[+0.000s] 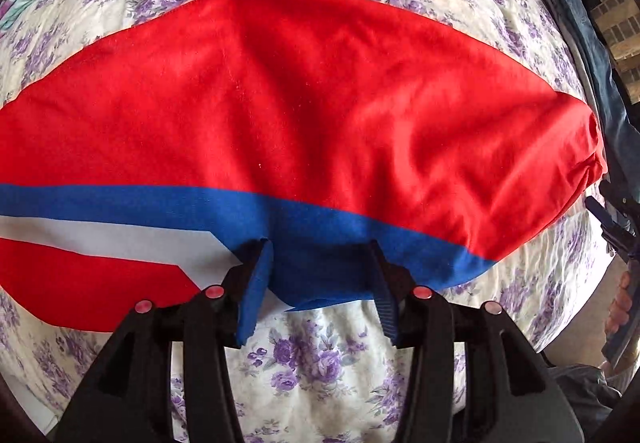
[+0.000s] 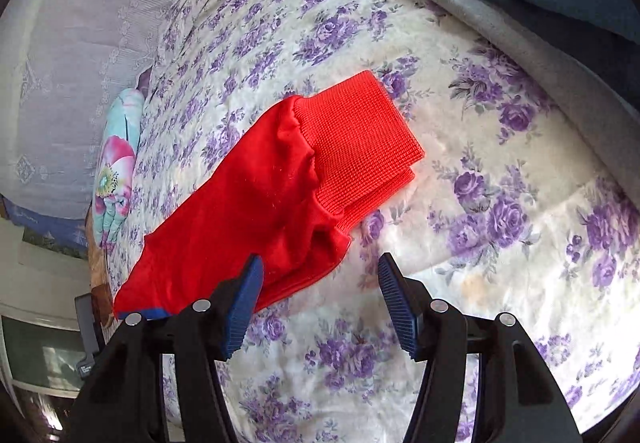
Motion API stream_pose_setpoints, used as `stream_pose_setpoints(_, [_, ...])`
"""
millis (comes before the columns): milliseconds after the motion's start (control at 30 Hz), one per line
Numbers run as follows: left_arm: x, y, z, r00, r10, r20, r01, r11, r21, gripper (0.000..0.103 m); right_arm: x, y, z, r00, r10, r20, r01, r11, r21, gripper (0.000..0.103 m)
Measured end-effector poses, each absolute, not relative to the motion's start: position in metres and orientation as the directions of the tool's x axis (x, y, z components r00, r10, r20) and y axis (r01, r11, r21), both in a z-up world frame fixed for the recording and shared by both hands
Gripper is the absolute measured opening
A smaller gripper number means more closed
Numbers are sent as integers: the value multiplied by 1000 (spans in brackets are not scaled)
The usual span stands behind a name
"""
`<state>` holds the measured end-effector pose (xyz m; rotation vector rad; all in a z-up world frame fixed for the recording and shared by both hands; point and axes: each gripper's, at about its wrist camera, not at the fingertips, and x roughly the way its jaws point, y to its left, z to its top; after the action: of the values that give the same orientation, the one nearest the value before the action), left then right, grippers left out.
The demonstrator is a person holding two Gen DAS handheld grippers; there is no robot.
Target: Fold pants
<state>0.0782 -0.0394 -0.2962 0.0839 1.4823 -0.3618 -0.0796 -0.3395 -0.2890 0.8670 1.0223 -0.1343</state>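
Red fabric: the pants (image 1: 304, 99) are mostly bright red, smooth knit, lying spread flat on the bed (image 1: 320, 355) with soft wrinkles across the wide panel.
Stripes: a blue band (image 1: 160, 201) runs along the near edge of the pants, with a white stripe (image 1: 100, 237) just below it on the left and more red under that.
Left hand-held gripper (image 1: 320, 283): wide open, its blue-padded fingers (image 1: 256, 295) straddling the blue-banded edge of the pants without pinching it; whether the pads touch the cloth I cannot tell.
Cuffs: in the right wrist view, the ribbed red cuffs (image 2: 360, 147) end the gathered pant legs, one stacked on the other, flat on the bed at the far right end of the pants.
Right hand-held gripper (image 2: 320, 299): wide open and holding nothing; its left finger (image 2: 244, 303) overlaps the near edge of the pants, its right finger is over bare bedspread.
Bed cover: cream with purple roses.
Beside the pants: a floral quilt (image 2: 116, 171) beyond their left end, jeans (image 1: 580, 43) past their right end.
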Motion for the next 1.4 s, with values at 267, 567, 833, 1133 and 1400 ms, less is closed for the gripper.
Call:
stream_pose_setpoints(267, [76,-40,-299,50,-201,-978,277,944,-179,48,-53,-346,-306,578,297,-760,531,569,627,57])
stream_pose_setpoints(567, [75,-48,-300,44,-158,-986,302,943,-138,50,-74,-353,-315,547,283,-788,583,547,601,20])
stream_pose_setpoints(833, [88,-131,-244,20,-351,-936,410,857,-312,47,-69,-353,-315,538,272,-798,552,602,577,19])
stream_pose_setpoints(1133, [86,-239,-267,-27,-398,-917,444,817,-368,40,-67,-353,-314,528,275,-803,544,616,569,19])
stream_pose_setpoints(1400, [53,-275,-292,42,-276,-960,554,806,-207,55,-63,-345,-303,506,226,-832,536,673,509,22])
